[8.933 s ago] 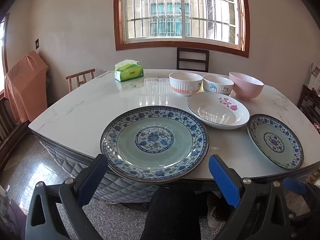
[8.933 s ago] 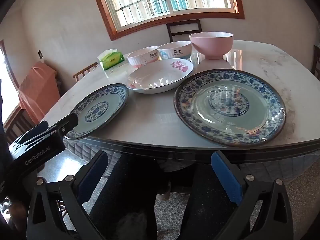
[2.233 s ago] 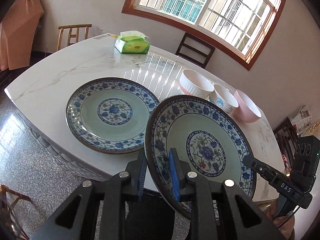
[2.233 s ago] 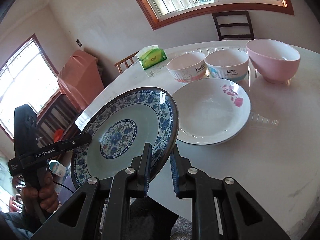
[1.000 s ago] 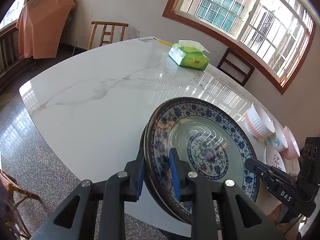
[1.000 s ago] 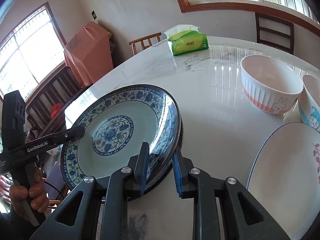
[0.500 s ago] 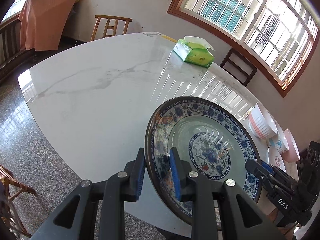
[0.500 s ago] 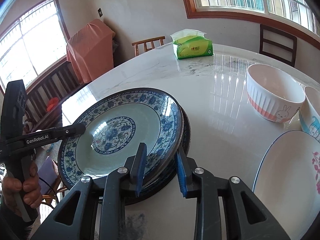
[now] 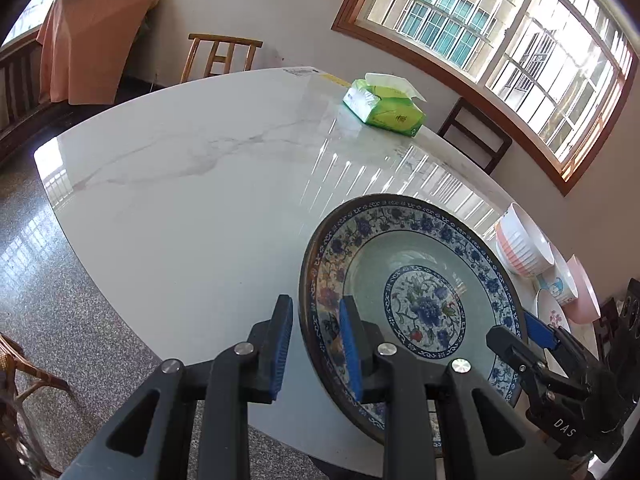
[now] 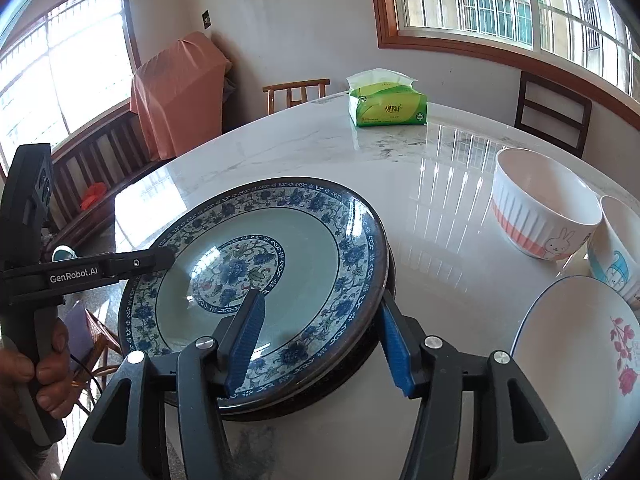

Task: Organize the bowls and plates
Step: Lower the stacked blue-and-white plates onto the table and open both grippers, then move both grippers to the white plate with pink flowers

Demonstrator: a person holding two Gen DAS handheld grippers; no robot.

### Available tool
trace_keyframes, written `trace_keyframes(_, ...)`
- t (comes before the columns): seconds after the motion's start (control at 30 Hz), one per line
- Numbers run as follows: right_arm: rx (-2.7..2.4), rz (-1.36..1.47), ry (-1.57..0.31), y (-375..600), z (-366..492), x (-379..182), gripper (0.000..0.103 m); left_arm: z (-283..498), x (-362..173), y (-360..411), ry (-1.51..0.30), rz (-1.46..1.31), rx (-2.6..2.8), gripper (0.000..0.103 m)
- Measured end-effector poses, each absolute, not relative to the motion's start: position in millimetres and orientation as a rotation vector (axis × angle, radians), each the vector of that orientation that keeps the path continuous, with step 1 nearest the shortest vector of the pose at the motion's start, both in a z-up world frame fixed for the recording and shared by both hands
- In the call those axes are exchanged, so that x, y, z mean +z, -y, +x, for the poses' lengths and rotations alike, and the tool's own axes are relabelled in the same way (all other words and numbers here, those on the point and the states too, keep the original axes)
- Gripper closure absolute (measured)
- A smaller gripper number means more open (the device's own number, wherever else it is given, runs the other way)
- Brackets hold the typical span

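Right hand-held gripper (image 10: pixel 320 336) just opened, plate (image 10: pixel 304 256) between (untouched)

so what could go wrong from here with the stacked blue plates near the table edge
The left gripper grips the top plate by its rim while the right gripper has just been opening around it; pulling away could drag or tilt it. The stack sits close to the table edge. The white flowered plate lies close by and could get bumped.

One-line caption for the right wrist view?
Right gripper, jaws just opened, straddles the blue-patterned plate stacked on another.
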State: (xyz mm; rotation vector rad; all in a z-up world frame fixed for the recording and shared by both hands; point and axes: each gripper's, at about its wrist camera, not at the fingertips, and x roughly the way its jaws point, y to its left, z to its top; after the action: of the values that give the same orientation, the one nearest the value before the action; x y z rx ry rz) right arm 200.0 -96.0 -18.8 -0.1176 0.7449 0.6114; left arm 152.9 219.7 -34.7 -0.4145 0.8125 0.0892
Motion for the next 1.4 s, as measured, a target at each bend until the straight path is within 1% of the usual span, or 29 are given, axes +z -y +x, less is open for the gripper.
trace_keyframes(0.03,0.592,-0.119,-0.729,97,199,-17,0.031,153,-34,-218,-0.81,-0.404,0.092,0.079)
trace_keyframes(0.13,0.574,-0.139,-0.701,95,196,-15,0.024,152,-32,-217,-0.806,-0.411,0.085,0.079)
trace_keyframes(0.27,0.526,-0.149,-0.665,97,192,-12,0.023,149,-28,-218,-0.791,-0.41,0.096,0.079)
trace_keyframes(0.33,0.506,-0.136,-0.645,101,190,-10,0.017,146,-25,-216,-0.782,-0.401,0.102,0.079)
trace_keyframes(0.43,0.485,-0.115,-0.624,107,189,-8,0.015,139,-20,-210,-0.771,-0.375,0.117,0.077)
trace_keyframes(0.5,0.492,-0.072,-0.599,111,184,-11,0.016,134,-16,-203,-0.764,-0.357,0.122,0.077)
trace_keyframes(0.57,0.497,-0.14,-0.534,102,170,-8,0.016,130,-14,-195,-0.764,-0.332,0.128,0.077)
trace_keyframes(0.63,0.518,-0.174,-0.515,97,165,-8,0.016,125,-12,-187,-0.766,-0.318,0.128,0.077)
trace_keyframes(0.73,0.508,-0.138,-0.503,111,164,-3,0.016,118,-9,-170,-0.769,-0.288,0.114,0.077)
trace_keyframes(0.87,0.496,-0.008,-0.539,152,154,4,0.016,111,-4,-137,-0.757,-0.192,0.095,0.077)
trace_keyframes(1.0,0.416,-0.002,-0.483,199,129,17,0.016,107,0,-101,-0.739,-0.104,0.067,0.077)
trace_keyframes(1.13,0.283,0.008,-0.455,254,119,27,0.011,107,3,-66,-0.727,-0.042,0.024,0.077)
trace_keyframes(1.4,0.142,0.142,-0.547,348,135,8,0.01,113,5,-2,-0.702,0.094,-0.021,0.077)
